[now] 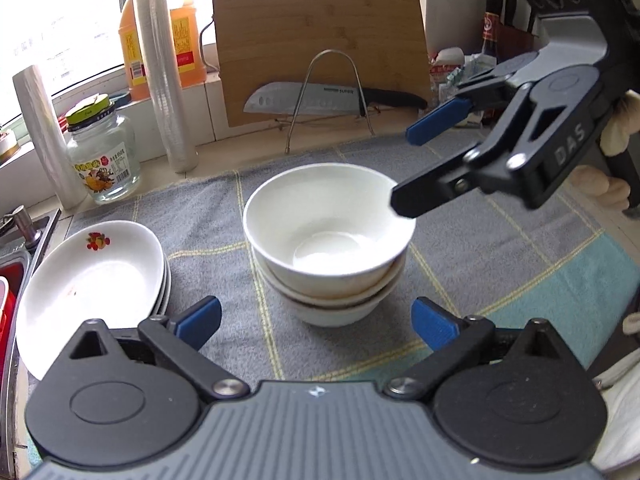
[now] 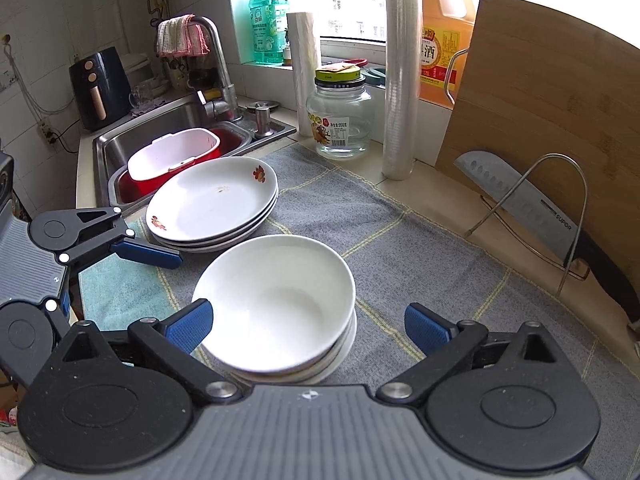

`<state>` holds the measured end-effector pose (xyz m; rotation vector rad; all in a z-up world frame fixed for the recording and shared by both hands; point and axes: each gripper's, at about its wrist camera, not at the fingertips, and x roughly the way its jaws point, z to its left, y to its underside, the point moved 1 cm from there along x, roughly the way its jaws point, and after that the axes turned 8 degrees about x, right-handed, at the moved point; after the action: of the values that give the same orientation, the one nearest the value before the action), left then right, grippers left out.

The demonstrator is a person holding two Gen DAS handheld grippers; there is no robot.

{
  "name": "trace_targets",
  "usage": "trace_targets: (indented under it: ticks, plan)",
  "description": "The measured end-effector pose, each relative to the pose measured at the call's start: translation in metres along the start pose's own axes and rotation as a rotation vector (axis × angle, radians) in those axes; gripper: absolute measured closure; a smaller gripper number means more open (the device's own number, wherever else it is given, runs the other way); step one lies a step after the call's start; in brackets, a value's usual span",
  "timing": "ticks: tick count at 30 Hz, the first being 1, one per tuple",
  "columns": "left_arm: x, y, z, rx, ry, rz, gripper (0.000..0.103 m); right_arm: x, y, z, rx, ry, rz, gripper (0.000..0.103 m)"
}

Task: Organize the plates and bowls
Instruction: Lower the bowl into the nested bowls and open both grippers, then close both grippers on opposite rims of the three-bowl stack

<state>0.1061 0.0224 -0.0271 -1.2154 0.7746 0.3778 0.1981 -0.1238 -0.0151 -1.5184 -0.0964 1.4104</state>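
A knife (image 2: 532, 204) leans in a wire rack (image 2: 560, 208) against the cutting board (image 2: 552, 92), near a glass jar (image 2: 340, 120).

Left gripper (image 1: 316, 320): matte black linkage arms, blue pads on the fingertips (image 1: 200, 318), silver pivot screws, two round black hubs, grey ribbed housing with a small white emblem at 12 o'clock. Right gripper (image 2: 306, 322): identical build; in the left view its side plate is embossed "DAS". A hand (image 1: 618, 128) in a cream knit glove shows at 3 o'clock.
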Motion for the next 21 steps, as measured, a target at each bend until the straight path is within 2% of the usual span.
trace_targets:
  ticks: [5, 12, 15, 18, 21]
  plan:
    - [0.019, 0.013, 0.007, 0.017, 0.056, 0.054, 0.002, -0.007, 0.023, -0.010, 0.015, 0.044, 0.040, 0.000]
    - [0.048, 0.014, 0.013, 0.094, 0.125, 0.061, 0.002, 0.025, 0.057, -0.009, 0.052, 0.153, 0.126, 0.000]
    - [0.059, 0.013, 0.017, 0.129, 0.178, 0.058, 0.002, 0.041, 0.071, -0.006, 0.065, 0.195, 0.155, 0.000]
    - [0.070, 0.011, 0.018, 0.127, 0.205, 0.063, 0.002, 0.052, 0.081, -0.002, 0.049, 0.219, 0.171, 0.000]
    - [0.080, 0.012, 0.016, 0.145, 0.195, 0.092, 0.001, 0.059, 0.085, -0.001, 0.030, 0.220, 0.185, 0.000]
